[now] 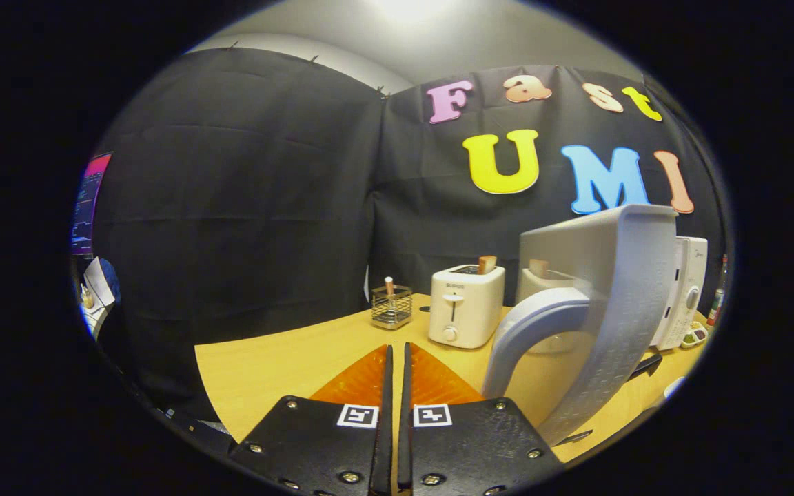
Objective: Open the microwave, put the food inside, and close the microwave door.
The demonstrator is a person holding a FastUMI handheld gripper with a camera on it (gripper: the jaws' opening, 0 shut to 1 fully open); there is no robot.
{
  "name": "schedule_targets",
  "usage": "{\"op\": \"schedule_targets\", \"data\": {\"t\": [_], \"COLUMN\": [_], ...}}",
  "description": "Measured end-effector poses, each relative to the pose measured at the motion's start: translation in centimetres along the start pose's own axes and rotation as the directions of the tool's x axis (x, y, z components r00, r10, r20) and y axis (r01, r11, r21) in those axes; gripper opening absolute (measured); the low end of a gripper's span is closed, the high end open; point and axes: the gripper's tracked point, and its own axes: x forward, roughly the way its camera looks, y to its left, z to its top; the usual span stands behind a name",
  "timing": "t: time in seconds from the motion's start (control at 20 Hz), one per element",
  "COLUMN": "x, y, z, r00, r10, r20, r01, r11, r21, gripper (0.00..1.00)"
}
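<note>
Gripper point(397, 351) closed beside open microwave door point(611, 303)

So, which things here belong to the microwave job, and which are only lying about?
For the job:
- microwave, door swung open with its handle beside the fingers
- gripper, fingers closed together, holding nothing

Lying about:
- toaster with bread
- wire basket
- bottle
- small dish
</note>
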Motion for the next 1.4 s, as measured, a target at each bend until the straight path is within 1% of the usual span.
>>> {"op": "schedule_targets", "data": {"t": [0.05,0.1,0.15,0.2,0.25,0.35,0.45,0.5,0.65,0.75,0.85,1.05,1.25,1.3,1.4], "x": [-0.8,-1.6,-2.2,-2.7,-2.7,-2.9,-3.2,-3.0,-2.1,-1.7,-1.0,0.1,1.8,2.3,2.8], "y": [-1.5,-3.5,-5.1,-6.8,-8.4,-12.3,-16.7,-18.6,-24.9,-28.1,-31.4,-36.0,-38.7,-39.0,-39.5], "z": [0.0,0.8,0.7,1.2,0.9,1.1,1.3,1.4,1.5,1.4,1.1,1.1,0.9,1.2,1.3], "r00": [0.999,0.997,0.994,0.989,0.985,0.972,0.95,0.94,0.892,0.871,0.834,0.793,0.777,0.779,0.771], "r10": [-0.034,-0.073,-0.107,-0.144,-0.171,-0.233,-0.313,-0.341,-0.452,-0.49,-0.55,-0.607,-0.626,-0.624,-0.635], "r20": [-0.002,0.022,0.022,0.035,0.019,0.007,-0.006,-0.018,-0.029,-0.041,-0.051,-0.059,-0.065,-0.06,-0.038], "r01": [0.034,0.072,0.107,0.145,0.172,0.233,0.312,0.34,0.45,0.489,0.547,0.604,0.62,0.618,0.626], "r11": [0.999,0.997,0.994,0.989,0.983,0.971,0.949,0.939,0.891,0.871,0.835,0.795,0.78,0.78,0.769], "r21": [0.011,0.011,-0.011,-0.038,-0.062,-0.057,-0.049,-0.047,-0.055,-0.048,-0.07,-0.066,-0.089,-0.097,-0.13], "gripper": [0.05,0.05,0.02,0.02,0.02,0.01,0.01,0.01,0.01,0.01,0.01,0.01,0.01,0.01,0.02]}}
